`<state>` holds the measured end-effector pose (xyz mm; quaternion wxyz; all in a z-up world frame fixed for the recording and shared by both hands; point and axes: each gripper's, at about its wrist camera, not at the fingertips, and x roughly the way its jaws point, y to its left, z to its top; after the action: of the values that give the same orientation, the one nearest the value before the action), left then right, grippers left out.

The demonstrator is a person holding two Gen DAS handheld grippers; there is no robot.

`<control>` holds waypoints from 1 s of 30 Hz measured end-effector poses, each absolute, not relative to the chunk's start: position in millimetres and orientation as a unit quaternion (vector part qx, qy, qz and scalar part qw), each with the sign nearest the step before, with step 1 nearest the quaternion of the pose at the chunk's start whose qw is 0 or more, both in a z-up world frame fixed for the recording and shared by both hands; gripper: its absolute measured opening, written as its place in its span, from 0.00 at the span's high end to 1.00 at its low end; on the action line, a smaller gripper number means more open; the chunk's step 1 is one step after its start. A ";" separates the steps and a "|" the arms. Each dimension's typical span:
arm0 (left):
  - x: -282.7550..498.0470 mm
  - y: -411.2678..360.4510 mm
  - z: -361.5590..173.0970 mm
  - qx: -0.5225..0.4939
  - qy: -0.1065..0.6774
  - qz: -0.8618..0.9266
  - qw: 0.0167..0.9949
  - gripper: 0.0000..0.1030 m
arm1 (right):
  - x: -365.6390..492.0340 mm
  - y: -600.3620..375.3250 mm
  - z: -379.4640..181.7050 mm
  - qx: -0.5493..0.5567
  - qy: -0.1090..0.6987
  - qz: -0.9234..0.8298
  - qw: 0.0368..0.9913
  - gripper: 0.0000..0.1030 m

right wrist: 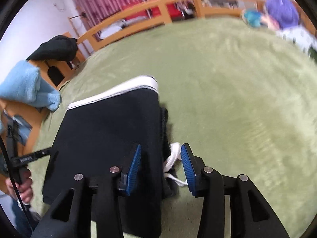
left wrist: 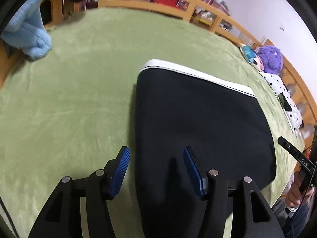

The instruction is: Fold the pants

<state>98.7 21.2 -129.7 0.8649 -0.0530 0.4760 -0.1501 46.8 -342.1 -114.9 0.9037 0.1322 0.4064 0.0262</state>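
We see a green blanket (left wrist: 79, 99) filling most of both views, with a wooden rail (left wrist: 198, 6) arcing across the top of each frame. On it lie the folded black pants (left wrist: 198, 129), taking up the centre and lower right of the left wrist view and the centre left of the right wrist view; their white band (left wrist: 198, 73) runs along the far edge. A white drawstring (right wrist: 173, 158) spills from the pants' right side in the lower centre of the right wrist view.

A light blue towel (left wrist: 29, 33) sits at the upper left of the left wrist view, and a purple plush toy (left wrist: 271, 59) at the upper right beside a white dotted cloth (left wrist: 281, 87). A dark garment (right wrist: 57, 47) is draped over wooden furniture at the upper left of the right wrist view.

The left gripper (left wrist: 156, 154), at the bottom of its frame, has its 2 blue pads parted with nothing pinched, straddling the pants' left edge from above. The right gripper (right wrist: 160, 154) is likewise released, its 2 pads apart above the pants' right edge and the drawstring. Each view catches the other hand (left wrist: 297, 190) gripping its tool at the frame's side.
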 end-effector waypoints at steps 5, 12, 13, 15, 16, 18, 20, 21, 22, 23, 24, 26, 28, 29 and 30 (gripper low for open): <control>40.8 15.0 -135.0 0.005 0.456 -0.138 0.879 0.43 | 17.7 -315.6 -141.7 0.101 0.409 0.035 0.906 0.59; 17.7 32.5 -163.4 -0.029 0.499 -0.131 0.856 0.38 | 8.0 -311.2 -165.1 0.092 0.453 0.019 0.887 0.59; 16.1 35.2 -157.2 -0.031 0.493 -0.132 0.859 0.38 | 7.9 -312.4 -158.7 0.090 0.457 0.022 0.885 0.60; 17.4 39.2 -139.4 -0.033 0.471 -0.130 0.872 0.40 | 2.1 -319.2 -137.3 0.106 0.431 0.030 0.895 0.61; 19.7 40.2 -131.8 -0.031 0.460 -0.131 0.878 0.40 | 0.7 -319.4 -130.1 0.108 0.417 0.031 0.902 0.61; 29.3 37.8 -118.2 -0.030 0.443 -0.138 0.885 0.40 | 4.6 -323.6 -114.5 0.107 0.385 0.031 0.916 0.61; 45.0 32.6 -108.6 -0.032 0.430 -0.138 0.892 0.40 | 21.5 -326.4 -105.5 0.108 0.368 0.029 0.923 0.61; 55.6 27.9 -104.1 -0.032 0.422 -0.140 0.895 0.40 | 29.1 -327.7 -102.7 0.112 0.364 0.032 0.924 0.61; 67.2 22.1 -101.2 -0.031 0.416 -0.139 0.898 0.40 | 41.2 -327.2 -99.3 0.116 0.353 0.039 0.928 0.61; 81.1 15.0 -99.3 -0.028 0.415 -0.137 0.899 0.40 | 49.5 -326.4 -97.0 0.117 0.346 0.041 0.930 0.61; 89.0 9.9 -99.3 -0.022 0.413 -0.139 0.900 0.40 | 61.2 -324.5 -95.3 0.115 0.339 0.046 0.933 0.61; 104.0 -1.2 -103.6 -0.017 0.411 -0.141 0.901 0.40 | 84.7 -318.2 -96.7 0.112 0.333 0.062 0.934 0.61; 122.8 -8.5 -112.8 -0.017 0.416 -0.143 0.898 0.40 | 105.7 -316.3 -106.8 0.108 0.337 0.073 0.932 0.61; 134.4 -10.8 -121.0 -0.017 0.425 -0.141 0.894 0.40 | 116.5 -315.6 -115.2 0.105 0.346 0.072 0.930 0.61; 142.3 -12.2 -130.8 -0.014 0.435 -0.133 0.890 0.40 | 128.0 -315.9 -125.7 0.102 0.363 0.068 0.924 0.61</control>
<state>142.3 -12.2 -130.8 0.8903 -0.0145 0.4353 -0.1332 128.0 -315.9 -125.7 0.9236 0.1022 0.3630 0.0681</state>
